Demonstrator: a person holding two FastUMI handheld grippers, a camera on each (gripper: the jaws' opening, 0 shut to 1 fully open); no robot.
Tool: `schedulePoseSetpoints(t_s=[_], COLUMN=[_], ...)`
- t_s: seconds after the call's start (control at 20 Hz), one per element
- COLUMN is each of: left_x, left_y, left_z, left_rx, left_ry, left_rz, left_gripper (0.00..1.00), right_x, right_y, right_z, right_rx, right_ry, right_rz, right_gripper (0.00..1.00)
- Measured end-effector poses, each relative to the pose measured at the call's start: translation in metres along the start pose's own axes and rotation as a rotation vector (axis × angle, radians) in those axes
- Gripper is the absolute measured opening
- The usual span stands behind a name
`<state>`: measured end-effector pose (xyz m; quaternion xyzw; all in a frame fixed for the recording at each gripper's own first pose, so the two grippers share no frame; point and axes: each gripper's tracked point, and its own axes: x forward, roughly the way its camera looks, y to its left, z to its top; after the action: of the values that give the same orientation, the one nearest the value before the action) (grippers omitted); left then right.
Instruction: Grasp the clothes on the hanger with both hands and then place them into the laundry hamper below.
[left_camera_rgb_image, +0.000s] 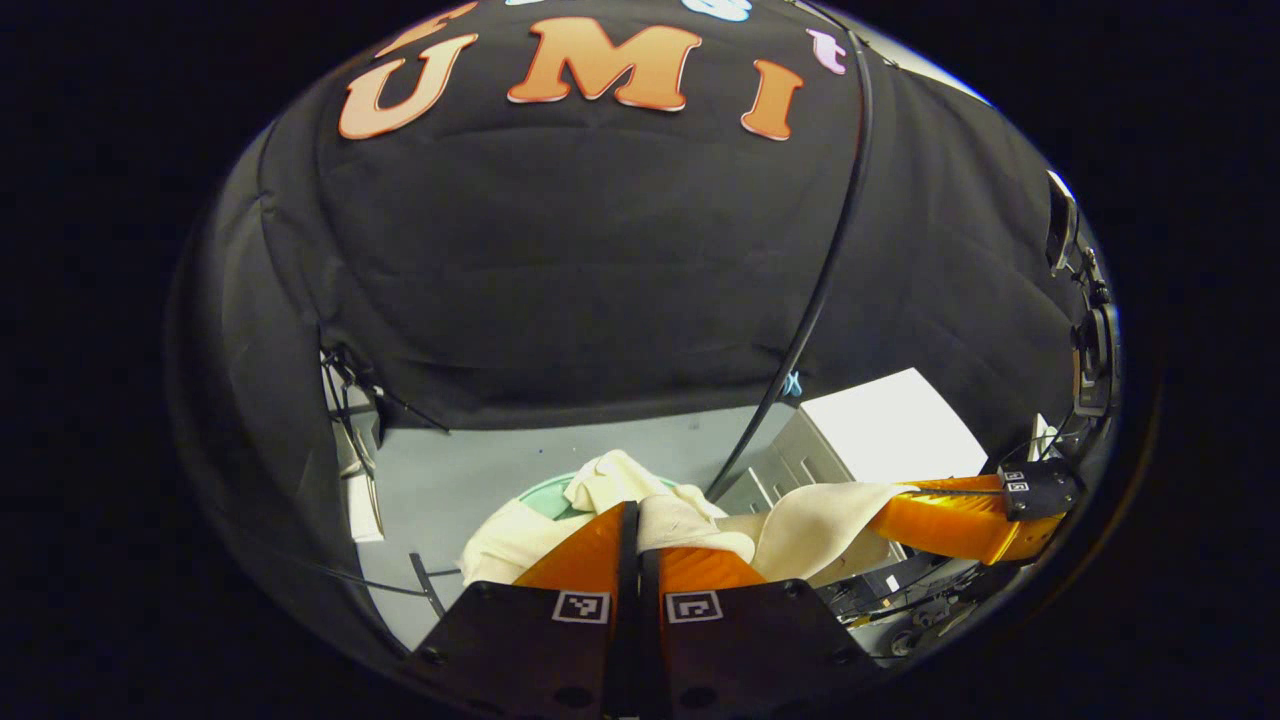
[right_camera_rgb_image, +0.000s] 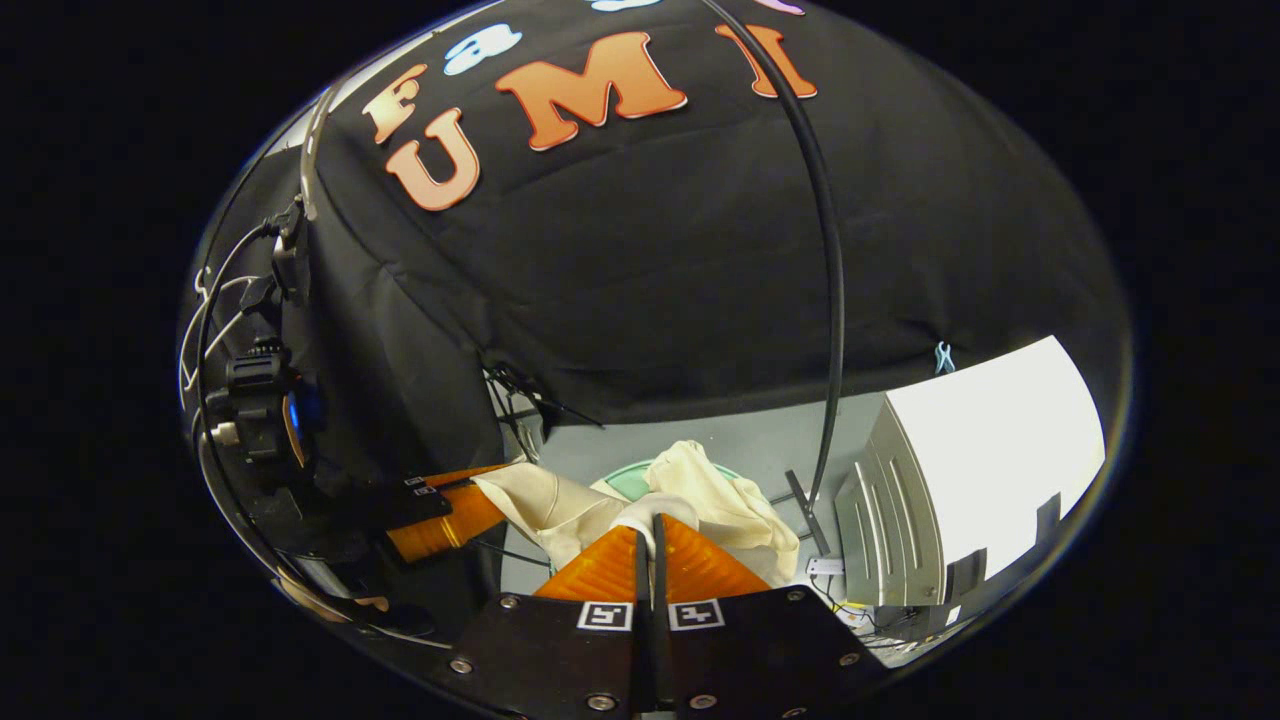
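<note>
Risk, as judged: the cream garment (left_camera_rgb_image: 800, 525) is stretched between two grips above the green hamper (left_camera_rgb_image: 545, 492), and part of it hangs toward the white appliance (left_camera_rgb_image: 880, 430) beside the hamper. If either grip lets go early, the loose end could swing outside the rim and land on the grey floor (left_camera_rgb_image: 450, 480). A thin black hoop rod (left_camera_rgb_image: 800, 330) rises close by the cloth — a fold could catch on it on the way down. Whether the garment is fully free of its hanger cannot be told.

Left gripper (left_camera_rgb_image: 632, 520): jaws drawn nearly together, cream fabric pinched at the tips, the cloth spilling off to one side.

Right gripper (right_camera_rgb_image: 650, 530): jaws likewise almost closed, with a fold of the same garment (right_camera_rgb_image: 720, 500) clamped between them; in the left gripper view it shows farther off with cloth draped over its fingers.

Location of goods: garment bunched over and just in front of the hamper (right_camera_rgb_image: 635, 480), of which a sliver of rim is visible beneath; the bulk appears held above it — not yet dropped in.
</note>
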<state>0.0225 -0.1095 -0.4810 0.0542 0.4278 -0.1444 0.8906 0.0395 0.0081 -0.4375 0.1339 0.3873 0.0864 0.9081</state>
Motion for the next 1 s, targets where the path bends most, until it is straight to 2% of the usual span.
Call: schedulePoseSetpoints(t_s=[0.25,0.35,0.4,0.55,0.7,0.75,0.8,0.85,0.95,1.0], left_x=[0.025,0.031,0.030,0.029,0.021,0.018,0.013,0.009,0.001,-0.005], left_y=[0.030,0.035,0.036,0.043,0.043,0.046,0.046,0.047,0.049,0.049], left_z=[-0.032,-0.044,-0.051,-0.052,-0.048,-0.048,-0.050,-0.049,-0.048,-0.047], left_rx=[-0.019,-0.035,-0.040,-0.063,-0.085,-0.094,-0.103,-0.110,-0.116,-0.119], left_ry=[0.081,0.111,0.126,0.132,0.119,0.119,0.117,0.114,0.106,0.101], left_rz=[0.047,0.049,0.038,0.033,0.024,0.023,0.022,0.024,0.032,0.036], left_gripper=[0.07,0.07,0.25,0.27,0.65,0.78,0.77,0.77,0.77,0.83], right_x=[0.040,0.050,0.055,0.060,0.056,0.054,0.049,0.046,0.039,0.035], right_y=[-0.008,-0.006,-0.006,-0.010,-0.016,-0.015,-0.013,-0.012,-0.008,-0.007], right_z=[-0.023,-0.027,-0.033,-0.038,-0.038,-0.037,-0.037,-0.035,-0.033,-0.031], right_rx=[-0.022,-0.022,-0.019,-0.006,-0.019,-0.021,-0.021,-0.019,-0.016,-0.017], right_ry=[0.069,0.093,0.107,0.115,0.111,0.108,0.106,0.103,0.092,0.087], right_rz=[-0.045,-0.062,-0.070,-0.087,-0.114,-0.118,-0.119,-0.118,-0.123,-0.125], right_gripper=[0.01,0.06,0.08,0.16,0.29,0.37,0.50,0.48,0.56,0.59])
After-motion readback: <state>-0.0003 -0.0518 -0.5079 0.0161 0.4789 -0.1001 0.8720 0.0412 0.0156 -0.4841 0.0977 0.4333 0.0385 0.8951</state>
